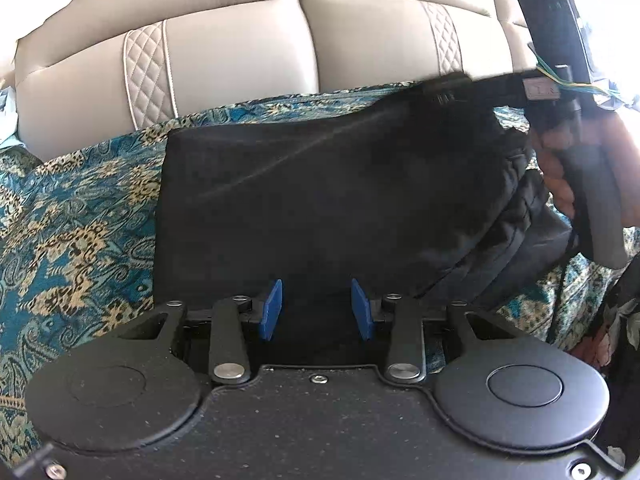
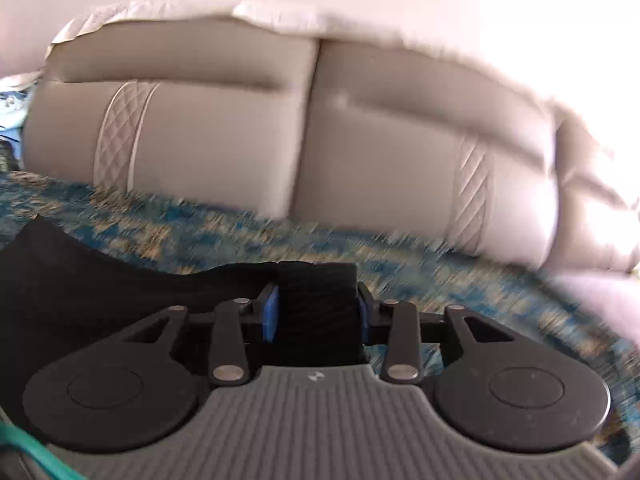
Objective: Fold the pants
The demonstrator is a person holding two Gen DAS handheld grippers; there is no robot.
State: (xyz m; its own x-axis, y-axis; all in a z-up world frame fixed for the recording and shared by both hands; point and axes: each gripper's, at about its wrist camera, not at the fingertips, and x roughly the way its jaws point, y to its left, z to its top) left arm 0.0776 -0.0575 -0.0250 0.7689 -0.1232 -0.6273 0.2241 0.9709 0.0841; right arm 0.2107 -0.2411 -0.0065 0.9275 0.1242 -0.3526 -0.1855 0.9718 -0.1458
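Note:
Black pants [image 1: 320, 200] lie folded on a teal and gold patterned cover. In the left wrist view my left gripper [image 1: 318, 310] is open, its blue pads [image 1: 272, 308] apart just above the near edge of the pants, holding nothing. My right gripper [image 1: 448, 88] reaches in from the right and lifts the right end of the pants off the cover. In the right wrist view my right gripper [image 2: 316, 312] is shut on a thick bunch of the black pants fabric [image 2: 316, 292], the rest trailing left [image 2: 80, 280]. That view is motion-blurred.
A beige leather sofa back [image 1: 240, 52] with quilted stripes stands right behind the pants. The patterned cover [image 1: 72, 216] spreads left and right. A person's hand [image 1: 560, 184] holds the right gripper's handle at the right.

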